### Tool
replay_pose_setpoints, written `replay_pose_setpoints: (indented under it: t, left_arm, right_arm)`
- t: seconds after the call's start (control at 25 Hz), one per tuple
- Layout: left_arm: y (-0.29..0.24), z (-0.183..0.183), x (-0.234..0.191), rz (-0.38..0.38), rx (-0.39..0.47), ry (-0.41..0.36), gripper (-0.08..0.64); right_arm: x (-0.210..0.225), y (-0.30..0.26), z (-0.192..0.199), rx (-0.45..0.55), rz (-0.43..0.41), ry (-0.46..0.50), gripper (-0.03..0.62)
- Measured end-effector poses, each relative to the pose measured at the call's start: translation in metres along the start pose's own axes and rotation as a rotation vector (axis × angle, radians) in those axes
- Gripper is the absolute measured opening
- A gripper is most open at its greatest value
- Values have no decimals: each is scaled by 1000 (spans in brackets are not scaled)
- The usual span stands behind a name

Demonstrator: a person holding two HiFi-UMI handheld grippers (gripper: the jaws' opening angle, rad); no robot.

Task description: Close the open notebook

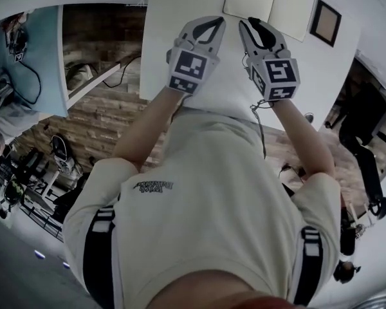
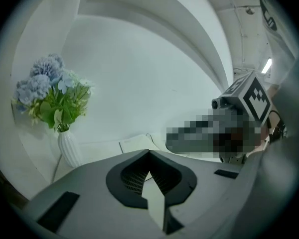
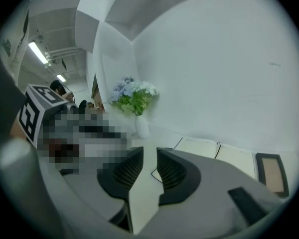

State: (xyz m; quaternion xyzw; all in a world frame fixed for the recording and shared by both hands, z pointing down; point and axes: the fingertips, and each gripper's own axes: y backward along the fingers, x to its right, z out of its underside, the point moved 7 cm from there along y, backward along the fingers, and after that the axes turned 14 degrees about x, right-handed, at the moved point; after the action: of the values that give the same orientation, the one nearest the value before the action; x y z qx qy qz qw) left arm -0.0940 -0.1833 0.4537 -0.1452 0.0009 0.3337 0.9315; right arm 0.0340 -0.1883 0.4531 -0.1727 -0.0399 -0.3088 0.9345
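The open notebook [image 1: 269, 5] lies flat on the white table [image 1: 180, 56] at its far side, cream pages up; it also shows in the left gripper view [image 2: 137, 142] and the right gripper view [image 3: 214, 151]. Both grippers hover side by side just short of it. My left gripper [image 1: 218, 22] points at the notebook's left page, its jaw tips meeting, nothing held [image 2: 148, 153]. My right gripper [image 1: 252, 26] points at the spine area. Its jaws stand a little apart, with only table surface showing in the gap [image 3: 150, 152].
A dark picture frame [image 1: 325, 22] lies right of the notebook [image 3: 272, 172]. A white ribbed vase [image 2: 70, 148] with blue flowers [image 2: 52, 91] stands at the table's far left, against the white wall. The person's body fills the near side; wooden floor lies left of the table.
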Motion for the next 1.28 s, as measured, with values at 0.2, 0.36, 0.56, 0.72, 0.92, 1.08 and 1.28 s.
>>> replay_pose_setpoints:
  t: [0.2, 0.36, 0.56, 0.72, 0.92, 1.08, 1.28]
  left_arm:
    - [-16, 29, -11, 3, -51, 29, 14]
    - [-32, 54, -21, 7, -94, 49, 14]
    - [-45, 77, -28, 19, -148, 91, 14]
    - [-44, 98, -31, 30, -171, 114, 14]
    - [-43, 111, -35, 43, -184, 131, 14]
    - [-43, 109, -37, 38, -172, 129, 14]
    - [-40, 90, -35, 55, -138, 114, 14]
  right_arm:
    - [6, -30, 31, -52, -3, 40, 89]
    - [14, -57, 61, -124, -12, 16, 147]
    - [20, -78, 83, -213, -4, 59, 147]
    - [11, -86, 100, -250, 5, 101, 147]
    - [8, -92, 104, -246, 39, 150, 100]
    - [6, -91, 105, -231, 21, 124, 27]
    - [0, -82, 90, -193, 28, 82, 18]
